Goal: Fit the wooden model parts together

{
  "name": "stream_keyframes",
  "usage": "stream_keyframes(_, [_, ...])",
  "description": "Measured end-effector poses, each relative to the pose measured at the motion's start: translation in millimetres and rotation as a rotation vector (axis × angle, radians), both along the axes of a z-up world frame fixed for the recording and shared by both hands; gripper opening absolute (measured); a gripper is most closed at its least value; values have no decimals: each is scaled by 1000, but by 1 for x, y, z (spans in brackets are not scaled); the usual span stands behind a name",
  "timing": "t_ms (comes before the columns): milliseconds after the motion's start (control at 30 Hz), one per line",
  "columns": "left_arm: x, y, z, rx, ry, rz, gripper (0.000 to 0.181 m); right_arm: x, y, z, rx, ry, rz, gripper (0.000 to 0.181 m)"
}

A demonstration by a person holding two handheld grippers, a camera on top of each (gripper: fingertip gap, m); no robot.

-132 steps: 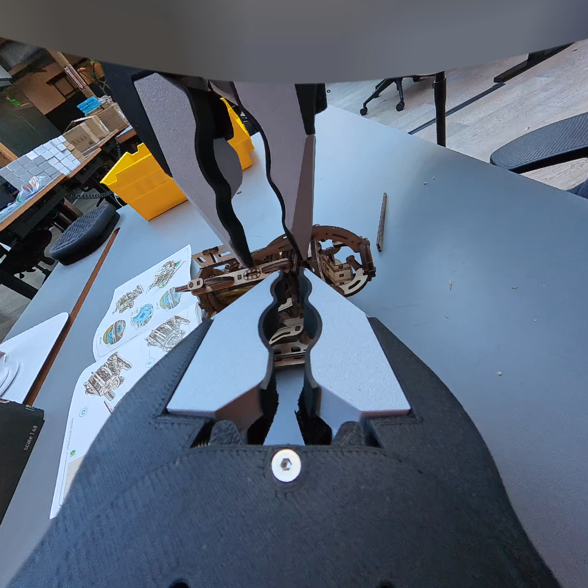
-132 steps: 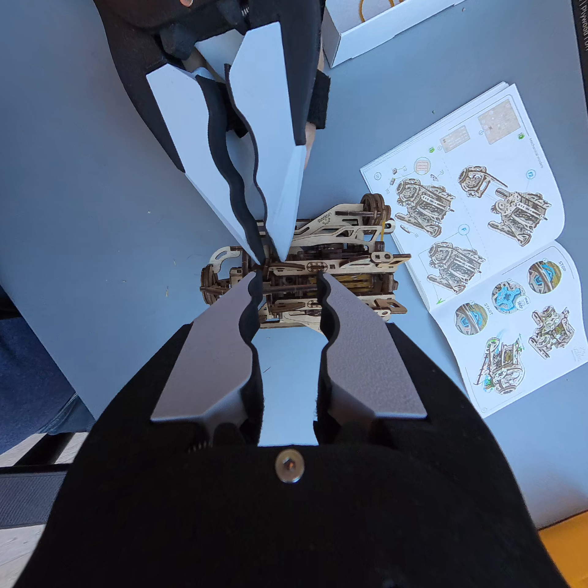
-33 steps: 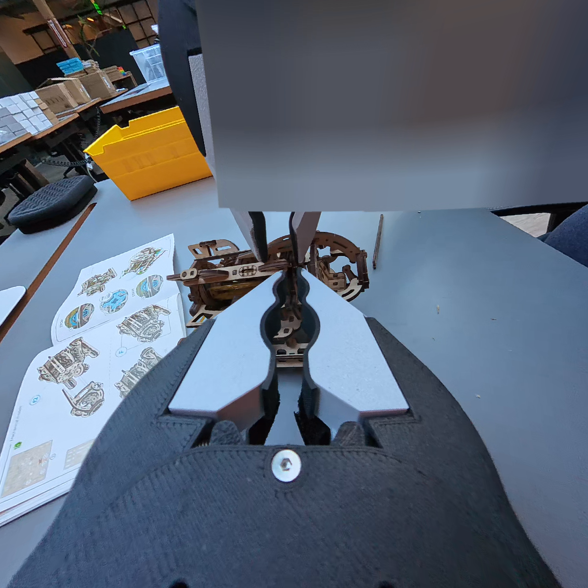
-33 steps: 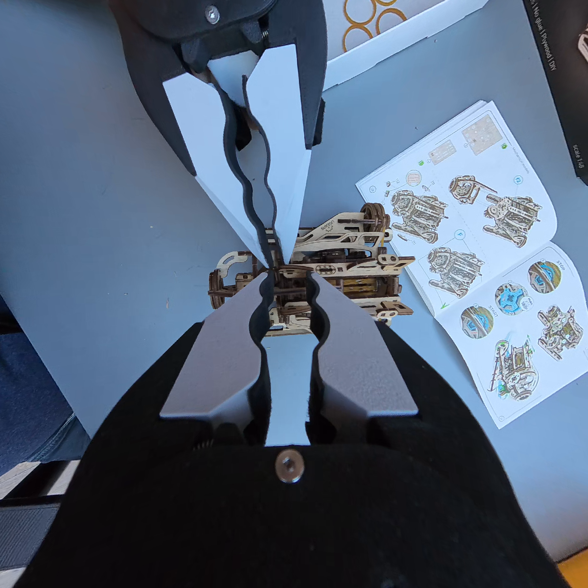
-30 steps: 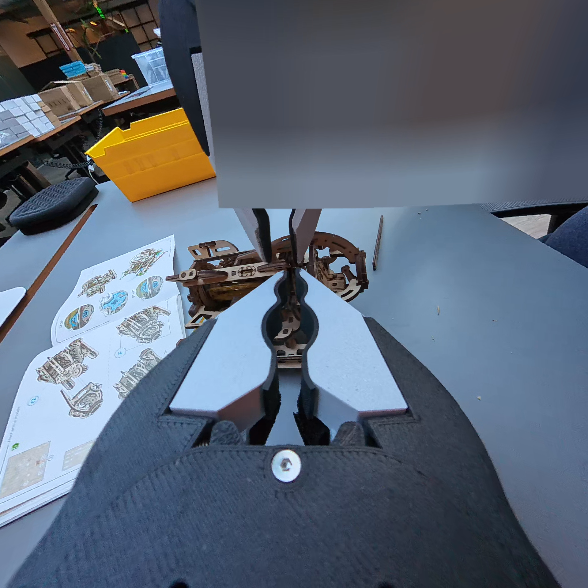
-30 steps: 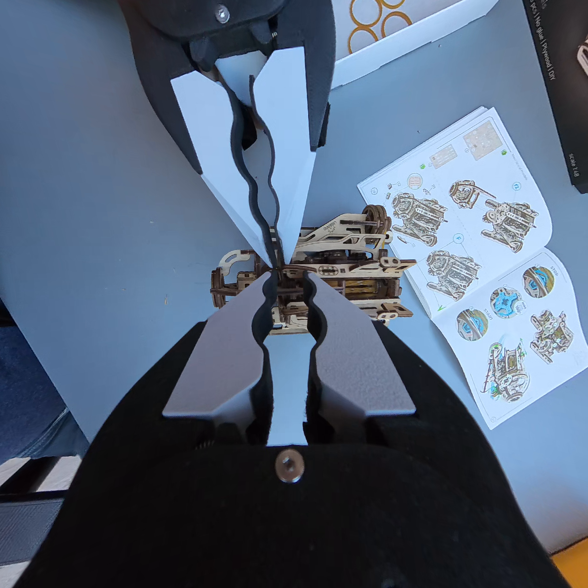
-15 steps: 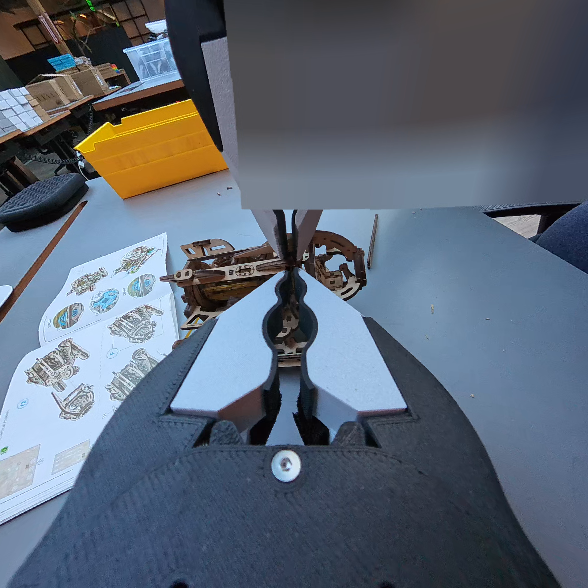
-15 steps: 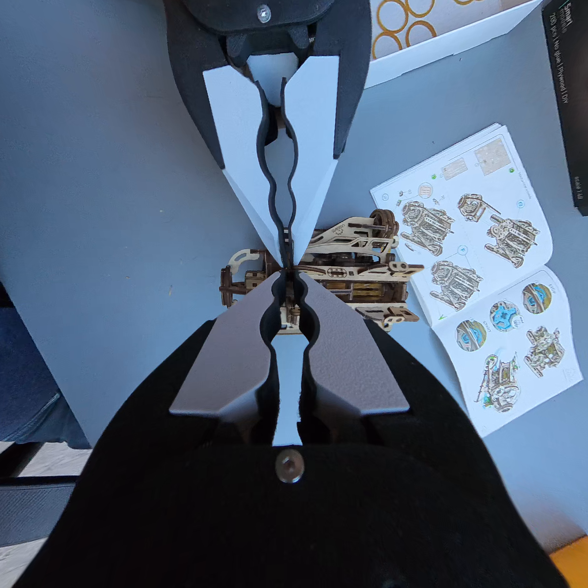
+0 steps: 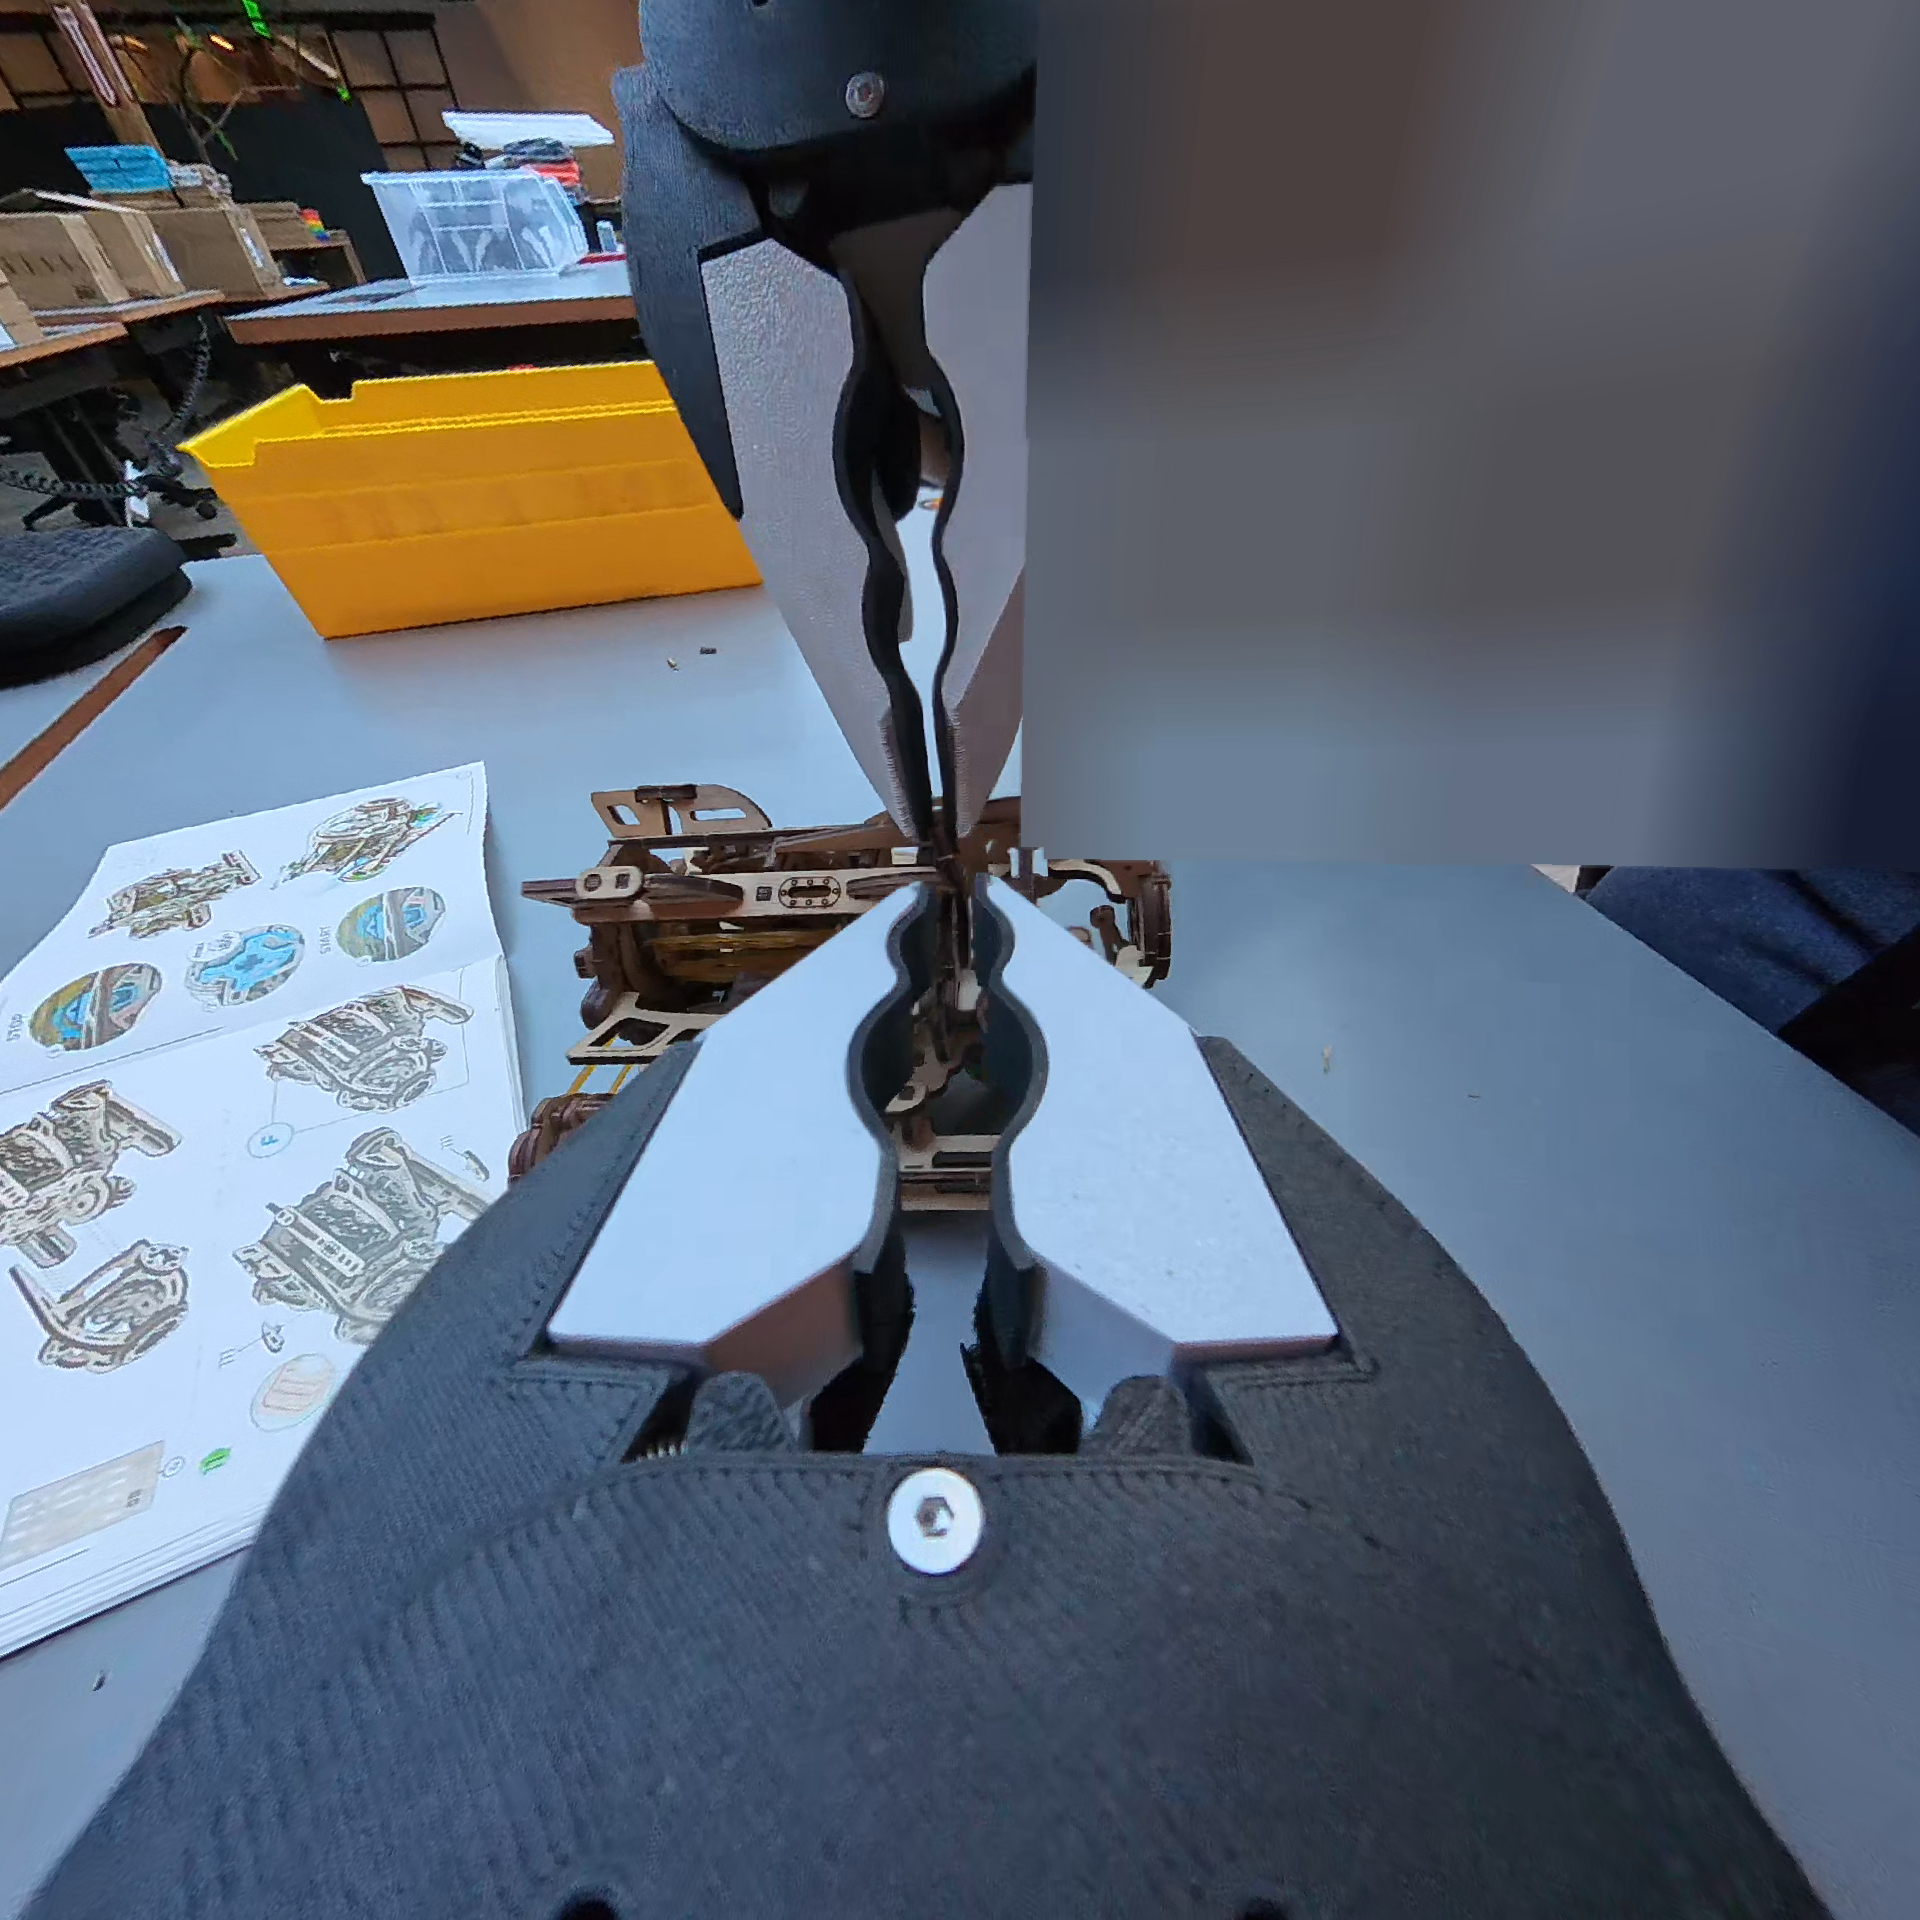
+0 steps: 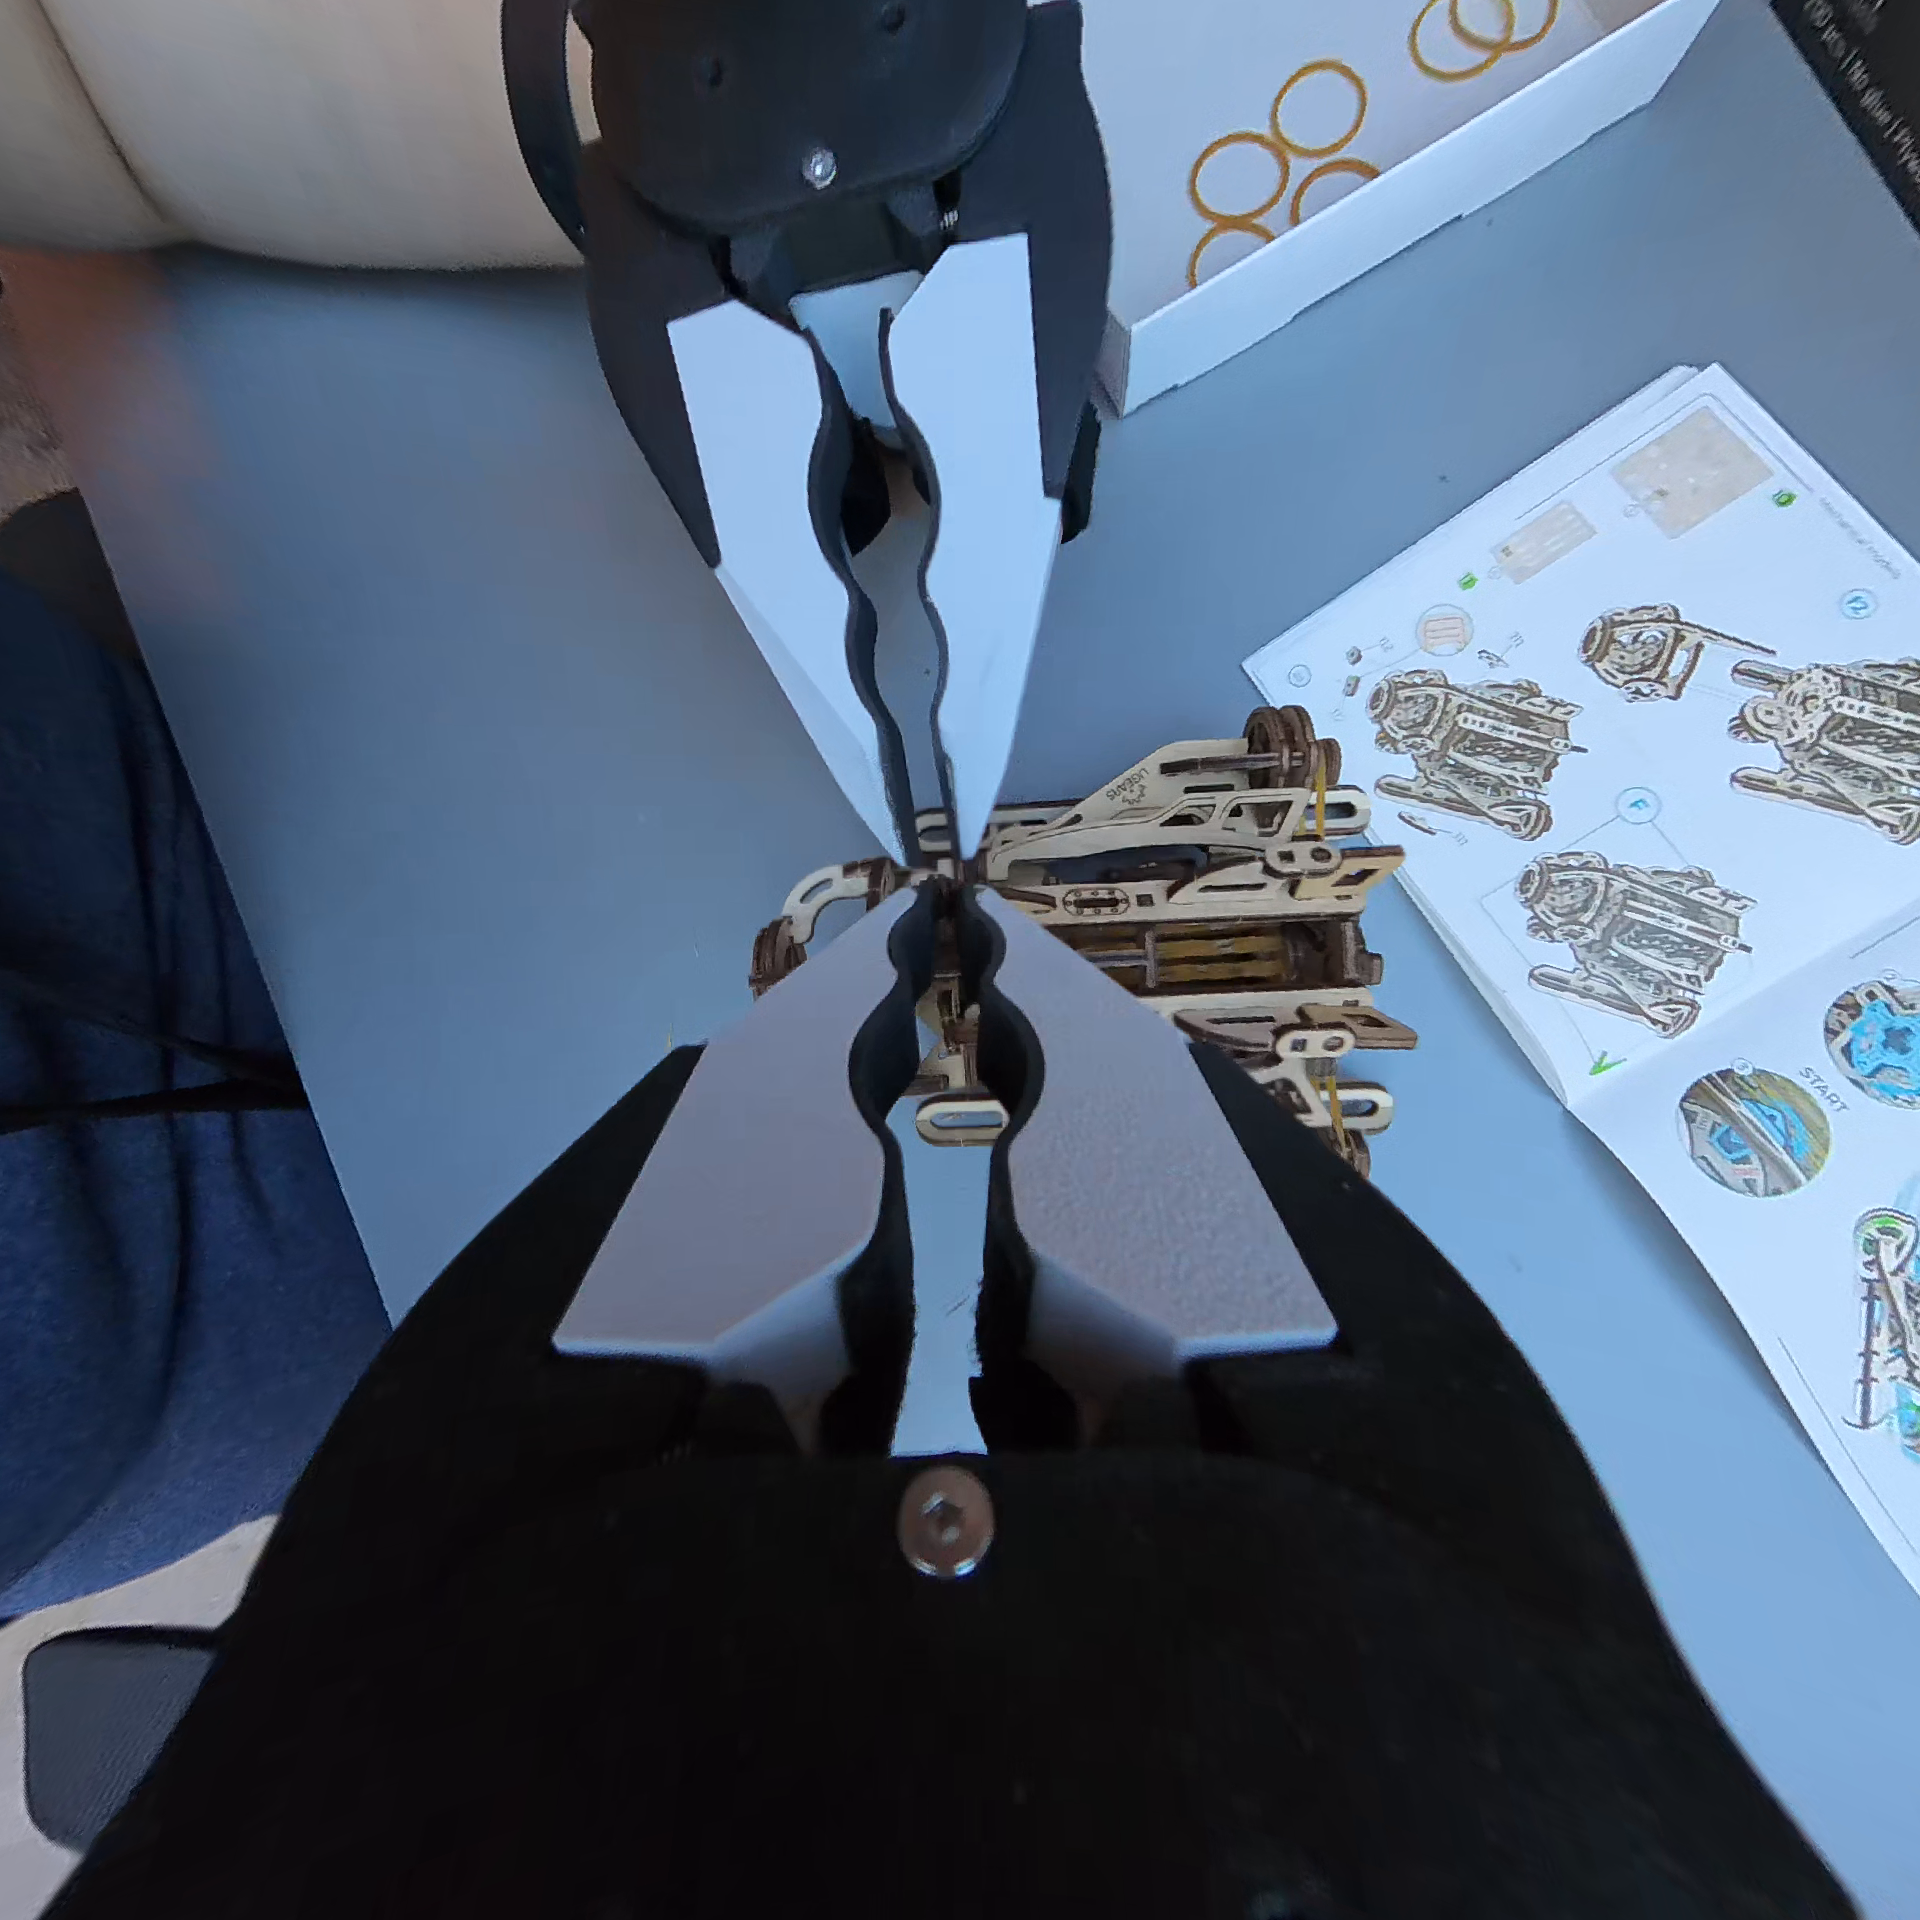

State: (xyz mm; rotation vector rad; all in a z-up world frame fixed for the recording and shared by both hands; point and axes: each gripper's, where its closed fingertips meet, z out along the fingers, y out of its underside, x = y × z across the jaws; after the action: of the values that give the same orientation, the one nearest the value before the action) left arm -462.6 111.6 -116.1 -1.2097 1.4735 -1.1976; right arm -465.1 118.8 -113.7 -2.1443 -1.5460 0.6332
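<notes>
Having closed our right gripper [image 10: 940, 902] opposite the left gripper [image 9: 951, 891], both jaws pinching one small piece atop the wooden model [image 10: 1164, 935], we should press gently and squarely.

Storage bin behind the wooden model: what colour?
Bright yellow bin, plain, no pattern; shows best in the left wrist view.

Both the left gripper [image 9: 951, 883] and right gripper [image 9: 940, 831] pinch the wooden model [image 9: 727, 925] beside a booklet [image 9: 239, 1091].
</notes>
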Motion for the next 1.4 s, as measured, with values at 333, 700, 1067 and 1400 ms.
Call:
stream_keyframes(333, [0,2,6,-37,-21,13,0,-2,6,8,22,55,-32,1])
stream_keyframes(700, [0,1,10,-114,-26,-7,1,-7,1,8,14,69,-27,1])
stream_keyframes(1067, [1,1,4,-56,4,10,6,-2,-2,8,32,37,-24,1])
stream_keyframes(1400, [0,-3,7,-109,-6,-25,0,-3,-3,8,28,53,-11,1])
